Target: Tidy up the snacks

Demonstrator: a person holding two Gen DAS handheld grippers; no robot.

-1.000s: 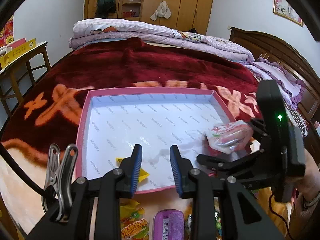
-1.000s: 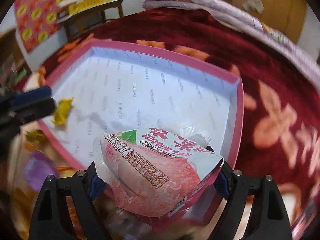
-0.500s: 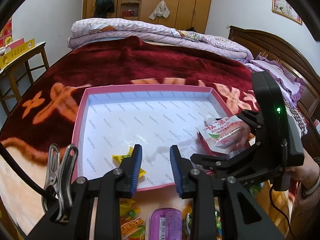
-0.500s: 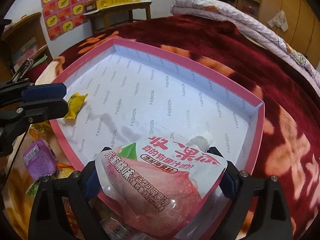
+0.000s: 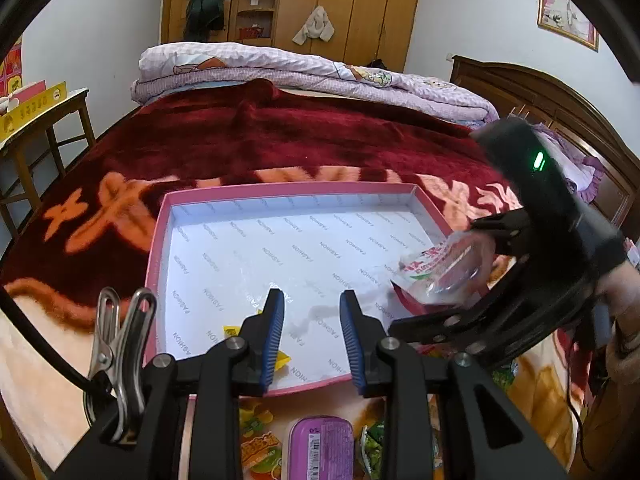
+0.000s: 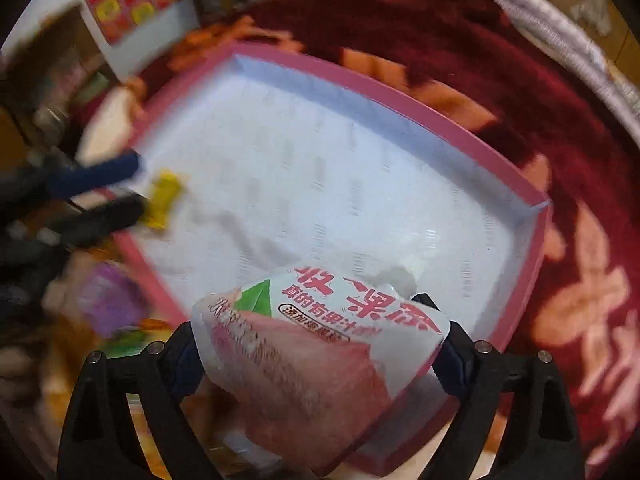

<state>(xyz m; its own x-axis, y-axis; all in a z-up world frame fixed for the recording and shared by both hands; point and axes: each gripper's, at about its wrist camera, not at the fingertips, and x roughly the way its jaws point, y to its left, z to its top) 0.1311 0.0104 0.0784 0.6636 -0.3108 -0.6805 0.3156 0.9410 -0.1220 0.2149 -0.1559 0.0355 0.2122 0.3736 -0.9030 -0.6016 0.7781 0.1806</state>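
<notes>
A pink-rimmed tray (image 5: 158,248) with a white printed floor lies on the red blanket. My right gripper (image 6: 320,344) is shut on a pink-and-white peach pouch (image 6: 320,332) with a white spout. It holds the pouch tilted down over the tray's near right corner, and the pouch (image 5: 440,272) also shows in the left wrist view. My left gripper (image 5: 312,300) hovers over the tray's front edge, its blue pads a little apart with nothing between them. A small yellow candy (image 5: 282,360) lies on the tray floor by the left pad. The right wrist view is blurred.
Loose snacks lie on the blanket in front of the tray: a purple tin (image 5: 322,448), an orange packet (image 5: 260,448) and a green packet (image 5: 372,448). A wooden table (image 5: 44,112) stands at the left and folded quilts (image 5: 300,68) at the back. A person's hand (image 5: 624,320) grips the right gripper.
The right gripper has tipped further downward with the pouch, staying over the tray's right near corner. The left gripper has kept still.
</notes>
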